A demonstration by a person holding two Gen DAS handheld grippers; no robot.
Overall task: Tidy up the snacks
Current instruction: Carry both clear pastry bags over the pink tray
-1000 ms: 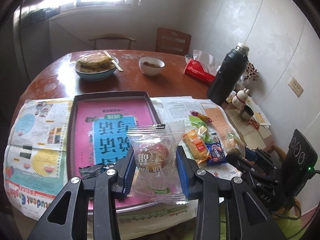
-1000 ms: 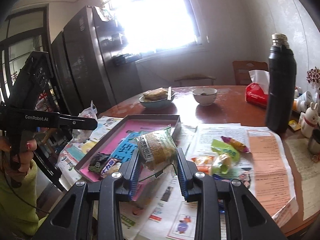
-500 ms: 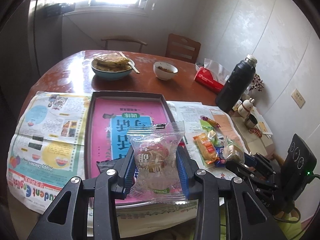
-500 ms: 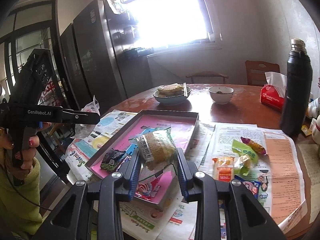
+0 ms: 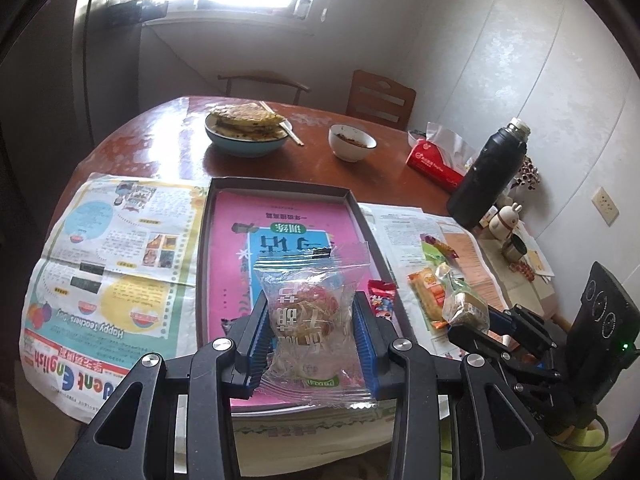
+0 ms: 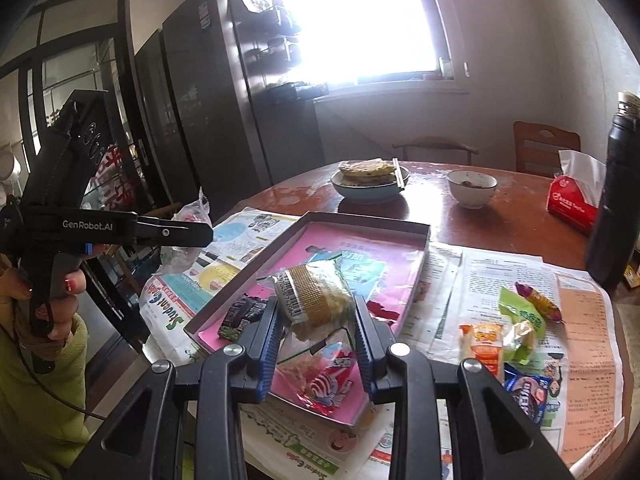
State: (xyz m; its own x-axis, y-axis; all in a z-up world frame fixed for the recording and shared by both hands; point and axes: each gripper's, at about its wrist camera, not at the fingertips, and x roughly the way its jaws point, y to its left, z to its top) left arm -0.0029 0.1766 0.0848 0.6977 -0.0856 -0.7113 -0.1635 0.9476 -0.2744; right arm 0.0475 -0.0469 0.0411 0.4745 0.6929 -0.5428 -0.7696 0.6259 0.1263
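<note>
My left gripper point(image 5: 310, 332) is shut on a clear-wrapped round pastry point(image 5: 308, 312), held above the near end of the shallow pink-lined tray point(image 5: 280, 186). My right gripper point(image 6: 316, 328) is shut on a gold-patterned snack packet point(image 6: 316, 296) over the tray's point(image 6: 360, 226) near corner. In the tray lie a dark packet point(image 6: 242, 314) and a red-and-white packet point(image 6: 326, 386). The left wrist view shows the right gripper point(image 5: 476, 324) at the right with its packet point(image 5: 464, 306). The right wrist view shows the left gripper point(image 6: 176, 234) at the left, held by a hand point(image 6: 52, 300).
Several loose snacks point(image 6: 516, 324) lie on newspaper point(image 5: 112, 248) right of the tray. Farther back on the round wooden table stand a bowl of flatbread with chopsticks point(image 5: 246, 128), a small bowl point(image 5: 352, 142), a red tissue pack point(image 5: 434, 160) and a black thermos point(image 5: 490, 176). Chairs and a dark fridge point(image 6: 208, 92) stand behind.
Both grippers have moved sideways with their packets still gripped. The table and tray have slid to the right in both views. The right packet now hangs over the tray's near corner.
</note>
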